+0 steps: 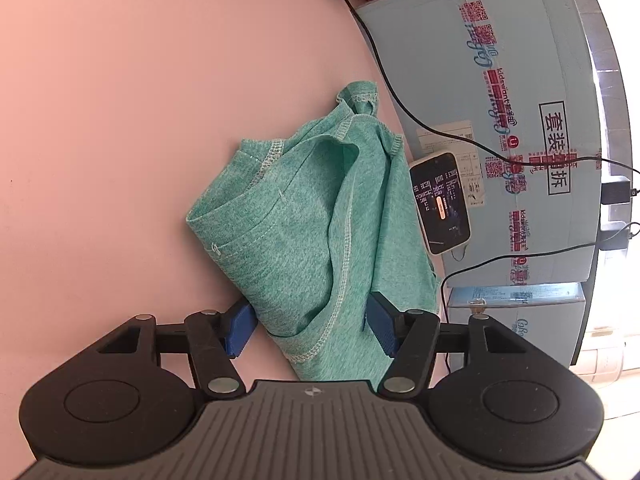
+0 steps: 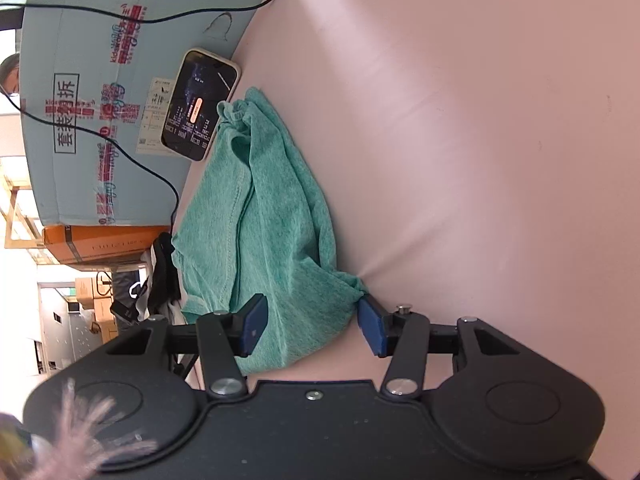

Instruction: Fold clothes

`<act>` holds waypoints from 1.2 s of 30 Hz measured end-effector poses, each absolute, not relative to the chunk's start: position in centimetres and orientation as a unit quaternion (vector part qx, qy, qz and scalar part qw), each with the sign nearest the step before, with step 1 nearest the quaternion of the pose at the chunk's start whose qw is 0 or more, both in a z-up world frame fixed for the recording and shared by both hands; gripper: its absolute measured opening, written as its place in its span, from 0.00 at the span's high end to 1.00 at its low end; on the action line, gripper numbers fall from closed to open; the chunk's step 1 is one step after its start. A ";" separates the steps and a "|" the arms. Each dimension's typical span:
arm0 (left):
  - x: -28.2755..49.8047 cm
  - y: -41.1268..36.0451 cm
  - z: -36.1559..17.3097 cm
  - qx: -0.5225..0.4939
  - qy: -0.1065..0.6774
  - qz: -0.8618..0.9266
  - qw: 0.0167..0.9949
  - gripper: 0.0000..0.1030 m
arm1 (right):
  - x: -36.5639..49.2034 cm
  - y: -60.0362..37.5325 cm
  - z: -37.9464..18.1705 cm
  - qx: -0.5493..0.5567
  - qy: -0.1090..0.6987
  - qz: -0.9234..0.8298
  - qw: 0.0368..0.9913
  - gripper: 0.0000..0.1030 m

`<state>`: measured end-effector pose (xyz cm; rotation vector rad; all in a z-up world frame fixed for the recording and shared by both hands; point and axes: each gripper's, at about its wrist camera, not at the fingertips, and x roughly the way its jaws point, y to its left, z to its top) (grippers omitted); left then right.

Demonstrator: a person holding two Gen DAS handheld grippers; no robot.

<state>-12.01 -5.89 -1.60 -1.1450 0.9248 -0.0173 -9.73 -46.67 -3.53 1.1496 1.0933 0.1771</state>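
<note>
The near end of the green garment runs down behind the left gripper's body and is cut off there; how far it reaches cannot be seen. In the right wrist view the same garment also slips behind the gripper housing at its lower edge. A blurred pink, fuzzy shape sits at the bottom left of that view, too smeared to identify. The phone shows small text that cannot be read, and dark things beside the orange box are hard to make out.

The garment lies bunched on the pink table, beside the blue box and just next to the phone, with black cables draped across the box.

The left gripper points down at the table, its 2 blue pads spread with cloth between them; the pads do not clearly press it. The right gripper is tilted likewise, jaws apart around the garment's bunched end, the right pad touching a gathered corner of cloth.
</note>
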 end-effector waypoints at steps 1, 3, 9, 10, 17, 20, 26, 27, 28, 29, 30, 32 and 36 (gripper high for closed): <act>-11.9 -5.9 -1.6 -0.524 0.419 -0.006 0.742 0.45 | -9.7 -46.7 -3.7 0.523 0.486 0.078 0.696 0.51; -11.8 -5.9 -1.7 -0.524 0.418 -0.002 0.742 0.51 | -9.7 -46.7 -3.8 0.527 0.481 0.075 0.696 0.52; -11.8 -5.2 -2.5 -0.522 0.441 0.023 0.730 0.93 | -9.7 -46.5 -3.6 0.499 0.496 0.056 0.709 0.88; -11.8 -5.2 -2.4 -0.517 0.443 0.021 0.733 0.93 | -9.9 -46.8 -3.8 0.504 0.494 0.056 0.706 0.90; -13.7 -5.3 -0.4 -0.490 0.462 -0.016 0.739 0.95 | -11.2 -47.6 -1.6 0.503 0.476 0.074 0.717 0.92; -15.2 -5.3 0.4 -0.477 0.480 -0.027 0.736 0.95 | -12.5 -48.3 -0.4 0.498 0.480 0.089 0.717 0.92; -19.4 -6.3 -0.2 -0.477 0.507 -0.026 0.718 0.95 | -16.7 -49.1 -0.1 0.494 0.512 0.075 0.699 0.92; -19.9 -6.3 -0.1 -0.481 0.503 -0.028 0.717 0.95 | -17.5 -49.2 -0.2 0.498 0.515 0.070 0.694 0.92; -20.1 -6.2 0.2 -0.482 0.499 -0.030 0.720 0.95 | -18.1 -49.4 -0.3 0.504 0.516 0.065 0.690 0.92; -20.2 -6.2 0.6 -0.479 0.494 -0.034 0.724 0.95 | -18.6 -49.6 -0.4 0.510 0.516 0.061 0.686 0.92; -20.0 -6.3 1.0 -0.474 0.490 -0.040 0.731 0.95 | -18.8 -49.6 -0.4 0.512 0.515 0.062 0.685 0.92; -19.5 -6.6 1.7 -0.461 0.483 -0.052 0.743 0.95 | -18.7 -49.5 0.0 0.507 0.510 0.070 0.691 0.92; -18.1 -6.7 3.2 -0.447 0.465 -0.071 0.761 0.95 | -17.1 -49.5 1.5 0.498 0.486 0.092 0.712 0.92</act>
